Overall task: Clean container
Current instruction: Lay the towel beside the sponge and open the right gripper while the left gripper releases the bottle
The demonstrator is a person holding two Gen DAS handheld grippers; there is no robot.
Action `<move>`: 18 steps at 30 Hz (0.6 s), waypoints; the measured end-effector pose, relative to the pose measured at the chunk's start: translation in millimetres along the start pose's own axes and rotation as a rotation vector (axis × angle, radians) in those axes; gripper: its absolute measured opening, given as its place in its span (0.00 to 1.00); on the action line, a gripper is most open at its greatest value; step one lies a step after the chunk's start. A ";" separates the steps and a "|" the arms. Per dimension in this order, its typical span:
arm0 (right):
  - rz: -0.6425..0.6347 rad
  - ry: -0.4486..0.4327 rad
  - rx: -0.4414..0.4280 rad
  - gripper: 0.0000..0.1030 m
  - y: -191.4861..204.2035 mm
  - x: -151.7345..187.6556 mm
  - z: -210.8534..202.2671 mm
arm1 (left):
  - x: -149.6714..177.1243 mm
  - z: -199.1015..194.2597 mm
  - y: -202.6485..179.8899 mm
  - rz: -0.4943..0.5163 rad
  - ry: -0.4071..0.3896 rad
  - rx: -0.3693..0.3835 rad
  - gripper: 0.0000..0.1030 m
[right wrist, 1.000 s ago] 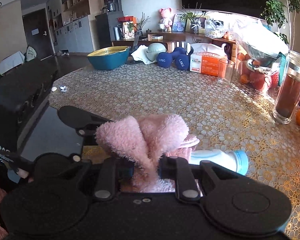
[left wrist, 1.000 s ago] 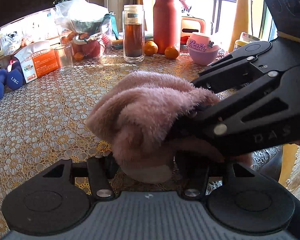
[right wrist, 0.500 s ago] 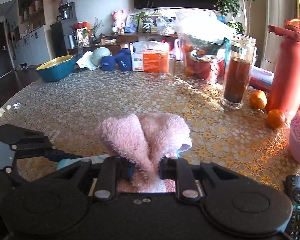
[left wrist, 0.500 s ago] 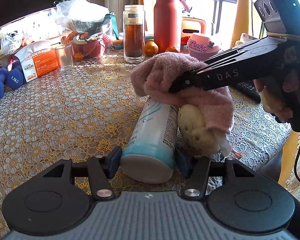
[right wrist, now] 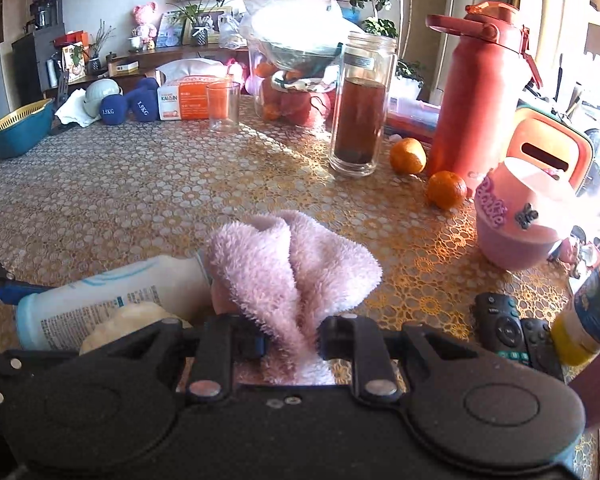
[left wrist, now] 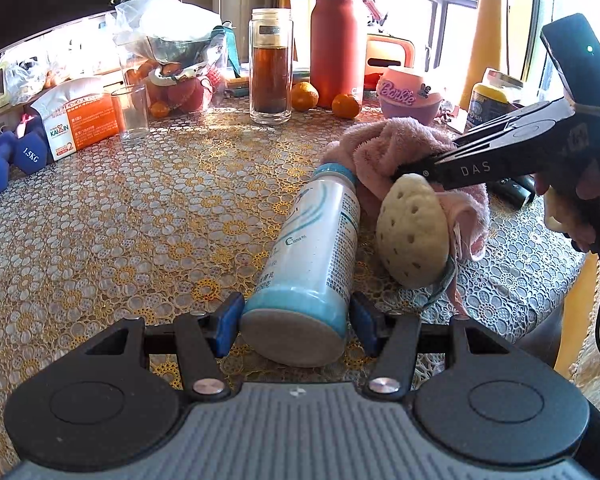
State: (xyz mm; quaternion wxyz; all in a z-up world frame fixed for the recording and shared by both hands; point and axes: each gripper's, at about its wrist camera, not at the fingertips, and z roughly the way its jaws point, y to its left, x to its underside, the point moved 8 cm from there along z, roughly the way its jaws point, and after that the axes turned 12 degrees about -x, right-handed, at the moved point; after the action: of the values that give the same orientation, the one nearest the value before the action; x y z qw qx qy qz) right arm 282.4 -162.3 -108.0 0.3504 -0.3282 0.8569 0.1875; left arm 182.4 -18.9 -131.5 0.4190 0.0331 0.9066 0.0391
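Bottle held by its base over the table edge; cloth at its cap end.

The left tongs [left wrist: 294,322] are clamped on the base of the white-and-teal bottle [left wrist: 316,240], which looks light, stiff and smooth-walled, so best gripped low on its base. The right tongs [right wrist: 292,338] have just been easing apart, the soft pink cloth [right wrist: 296,268] between them, beside a cream sponge [left wrist: 414,232]. Remote controls [right wrist: 508,330], mandarins [right wrist: 446,189] and a pink tub [right wrist: 516,220] crowd the right; the glass tea jar [left wrist: 270,66] stands well apart.
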 end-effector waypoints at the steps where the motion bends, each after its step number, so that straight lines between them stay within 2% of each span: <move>1: 0.003 0.008 0.005 0.24 -1.3 3.3 0.3 | -0.1 0.2 0.2 -0.002 0.001 0.000 0.56; 5: 0.043 0.014 0.009 0.27 -7.2 11.9 0.7 | -1.2 0.8 1.2 -0.012 0.010 0.001 0.56; 8: 0.092 -0.003 -0.006 0.42 -10.9 12.4 -3.8 | -2.2 -1.0 0.0 -0.005 0.007 -0.012 0.56; 10: 0.105 -0.018 -0.018 0.46 -10.9 12.4 -9.3 | -3.8 -3.7 -0.4 -0.004 0.002 -0.014 0.59; 12: 0.111 -0.037 -0.017 0.51 -10.1 12.0 -15.8 | -5.7 -6.6 -0.1 -0.014 -0.003 -0.012 0.65; 16: 0.116 -0.068 -0.015 0.56 -6.9 12.5 -29.9 | -8.2 -13.9 0.2 -0.023 -0.014 -0.021 0.66; 18: 0.115 -0.092 -0.018 0.57 -4.5 12.4 -38.5 | -9.6 -19.2 -0.2 -0.029 -0.024 -0.024 0.70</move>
State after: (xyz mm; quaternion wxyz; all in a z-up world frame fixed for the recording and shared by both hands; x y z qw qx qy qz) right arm 260.4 -192.2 -91.1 0.3752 -0.2725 0.8556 0.2299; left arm 174.0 -20.8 -111.8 0.4309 0.0155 0.9012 0.0434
